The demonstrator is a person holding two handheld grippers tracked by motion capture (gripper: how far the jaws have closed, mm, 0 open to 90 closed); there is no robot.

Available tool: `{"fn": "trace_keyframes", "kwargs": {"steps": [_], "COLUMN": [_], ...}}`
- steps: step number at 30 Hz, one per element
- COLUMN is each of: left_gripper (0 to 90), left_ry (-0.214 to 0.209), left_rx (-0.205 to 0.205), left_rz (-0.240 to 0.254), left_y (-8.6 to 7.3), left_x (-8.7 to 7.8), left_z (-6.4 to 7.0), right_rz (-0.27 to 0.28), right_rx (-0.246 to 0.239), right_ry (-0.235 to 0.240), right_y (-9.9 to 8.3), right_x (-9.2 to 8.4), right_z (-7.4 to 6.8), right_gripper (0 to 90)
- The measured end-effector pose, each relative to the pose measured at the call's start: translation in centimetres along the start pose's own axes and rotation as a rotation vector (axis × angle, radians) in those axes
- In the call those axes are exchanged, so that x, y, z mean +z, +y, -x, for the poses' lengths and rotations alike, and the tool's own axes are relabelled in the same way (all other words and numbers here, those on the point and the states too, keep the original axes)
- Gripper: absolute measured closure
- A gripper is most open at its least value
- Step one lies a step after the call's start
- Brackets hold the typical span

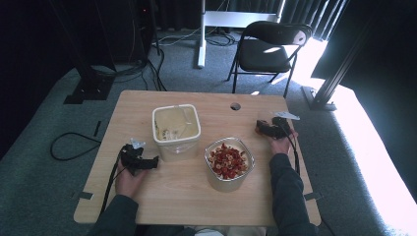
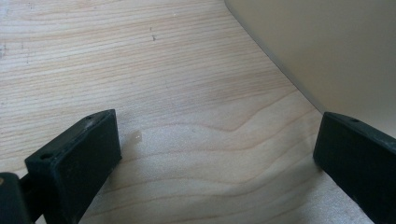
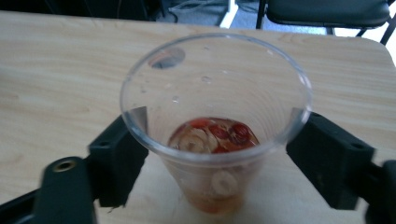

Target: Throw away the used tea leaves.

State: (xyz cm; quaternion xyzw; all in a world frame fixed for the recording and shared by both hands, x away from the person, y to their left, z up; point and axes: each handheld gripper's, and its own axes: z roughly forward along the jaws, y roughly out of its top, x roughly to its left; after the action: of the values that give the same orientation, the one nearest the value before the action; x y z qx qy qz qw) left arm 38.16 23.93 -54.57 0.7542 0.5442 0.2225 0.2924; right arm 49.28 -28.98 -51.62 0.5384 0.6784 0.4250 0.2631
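Note:
A clear plastic cup [image 3: 215, 88] stands between the jaws of my right gripper [image 3: 219, 135], whose pads touch its walls on both sides. A few red and pale ring-shaped pieces [image 3: 212, 133] lie at the cup's bottom. In the high view my right gripper [image 1: 268, 128] is near the table's right edge, right of and beyond a clear tub [image 1: 229, 162] full of the same red and pale pieces. My left gripper [image 1: 140, 161] rests low on the wood at the left, open with nothing between its jaws, beside a cream tub [image 1: 176, 130]. That tub's wall [image 2: 327, 51] fills the upper right of the left gripper view.
The wooden table [image 1: 187, 196] has a round cable hole [image 1: 235, 105] near its far edge. Behind it stand a black folding chair [image 1: 268, 49] and a white desk leg [image 1: 200, 34]. Cables lie on the grey carpet at the left.

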Motion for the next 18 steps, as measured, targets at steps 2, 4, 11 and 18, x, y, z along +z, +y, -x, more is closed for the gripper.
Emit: {"fn": "trace_keyframes", "kwargs": {"steps": [2,4,11,18], "left_gripper": [1.2,1.2,1.2,1.2], "left_ry": [0.000,-0.001,-0.001,0.000], "left_rx": [0.000,0.000,-0.001,-0.001], "left_rz": [0.000,0.001,0.001,0.001], "left_y": [0.0,0.0,0.0,0.0], "left_x": [0.0,0.0,0.0,0.0], "left_z": [0.0,0.0,0.0,0.0], "right_rz": [0.008,0.013,0.002,-0.016], "right_rx": [0.018,0.009,-0.025,-0.057], "right_ry": [0.016,0.013,0.013,0.062], "right_y": [0.0,-0.1,-0.3,-1.8], "right_x": [0.2,0.2,-0.6,-3.3], "right_z": [0.1,0.1,-0.3,-0.7], "right_gripper": [29.0,31.1,35.1,35.1]}}
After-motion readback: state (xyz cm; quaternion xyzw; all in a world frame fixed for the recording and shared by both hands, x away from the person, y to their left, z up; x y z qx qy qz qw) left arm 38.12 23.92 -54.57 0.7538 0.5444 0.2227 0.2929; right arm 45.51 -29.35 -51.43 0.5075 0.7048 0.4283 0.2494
